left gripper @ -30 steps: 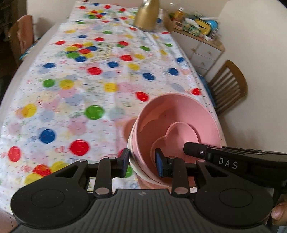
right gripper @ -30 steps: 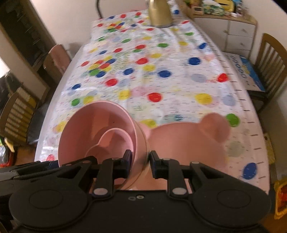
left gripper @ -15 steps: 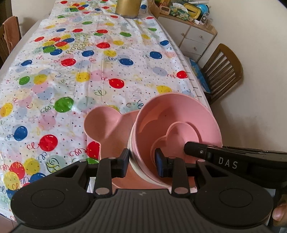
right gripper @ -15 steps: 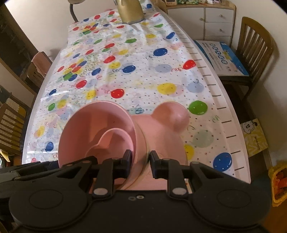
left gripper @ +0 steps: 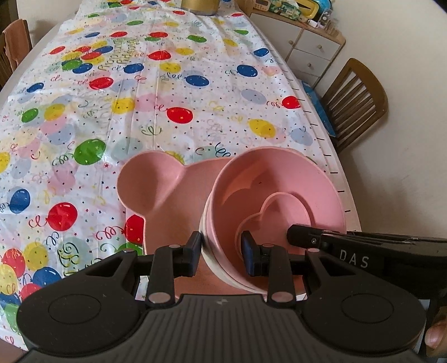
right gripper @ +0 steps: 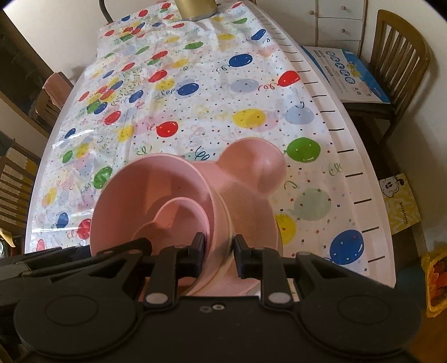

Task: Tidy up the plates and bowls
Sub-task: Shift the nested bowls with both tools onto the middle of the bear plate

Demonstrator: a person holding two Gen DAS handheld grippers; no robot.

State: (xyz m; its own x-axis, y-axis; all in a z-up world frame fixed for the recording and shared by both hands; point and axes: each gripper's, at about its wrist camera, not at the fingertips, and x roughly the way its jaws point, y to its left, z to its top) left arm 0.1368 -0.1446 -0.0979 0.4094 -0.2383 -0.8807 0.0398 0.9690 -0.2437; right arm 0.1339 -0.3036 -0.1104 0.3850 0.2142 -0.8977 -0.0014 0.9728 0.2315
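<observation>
A stack of pink bowls point(left gripper: 279, 190) with a small heart-shaped pink dish point(left gripper: 279, 215) inside is held over a pink bear-eared plate point(left gripper: 156, 187). My left gripper point(left gripper: 222, 252) is shut on the stack's left rim, one finger inside, one outside. My right gripper point(right gripper: 219, 255) is shut on the stack's right rim point(right gripper: 218, 223). The stack point(right gripper: 151, 203) leans slightly left in the right wrist view. The plate point(right gripper: 257, 167) lies on the balloon-print tablecloth near the table's near right corner, partly hidden under the bowls.
A gold object point(left gripper: 199, 5) stands at the table's far end. A wooden chair point(left gripper: 360, 95) and a drawer cabinet point(left gripper: 310, 47) are to the right. A blue box point(right gripper: 349, 72) lies on the chair seat. More chairs point(right gripper: 50, 97) stand left.
Both grippers carried the bowl stack back toward the near table edge; the bear-eared plate came into fuller view beneath and beside the stack. Both grips stayed shut.
</observation>
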